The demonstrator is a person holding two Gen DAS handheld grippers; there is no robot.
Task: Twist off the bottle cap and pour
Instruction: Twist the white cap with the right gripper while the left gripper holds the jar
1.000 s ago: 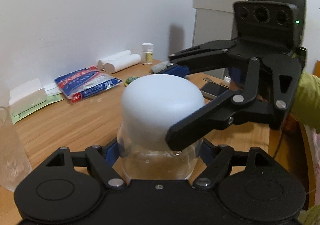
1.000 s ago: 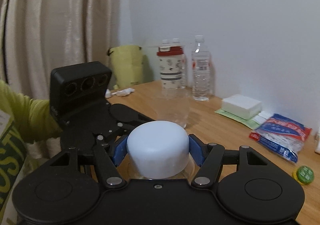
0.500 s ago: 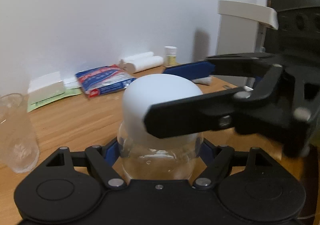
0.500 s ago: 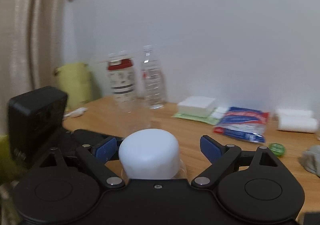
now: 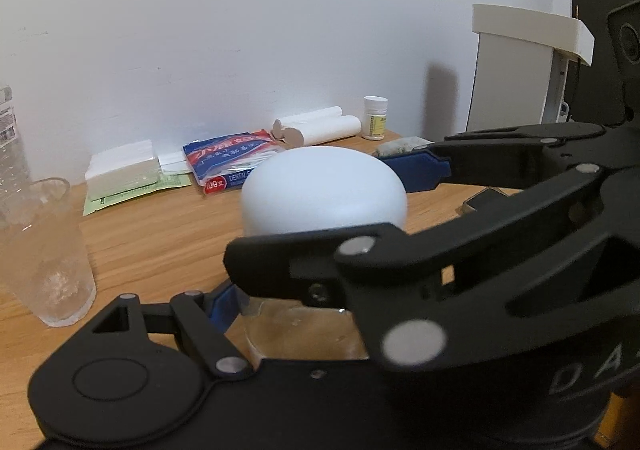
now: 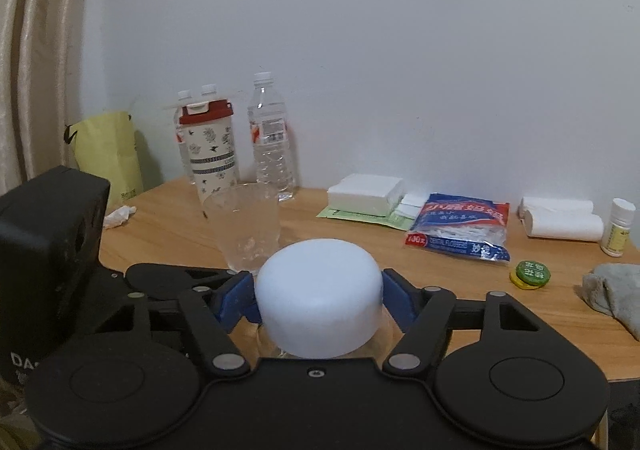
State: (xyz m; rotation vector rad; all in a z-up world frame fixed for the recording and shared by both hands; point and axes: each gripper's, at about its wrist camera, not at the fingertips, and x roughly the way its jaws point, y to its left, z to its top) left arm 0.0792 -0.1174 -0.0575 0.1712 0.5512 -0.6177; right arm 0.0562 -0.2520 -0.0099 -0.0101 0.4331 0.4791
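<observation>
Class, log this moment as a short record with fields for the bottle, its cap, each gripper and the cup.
bottle: clear, upright, cap not yet off
white cap: sits on the bottle
left gripper: shut on the bottle, below the cap
right gripper: shut on the white cap, one pad on each side
cup: clear plastic, upright on the table, beyond the bottle

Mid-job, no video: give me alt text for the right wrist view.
The right hand-held gripper has its blue pads at the sides of the white cap of a clear bottle, while the left hand-held gripper grips the bottle lower down. An empty plastic cup stands behind on the wooden table.
</observation>
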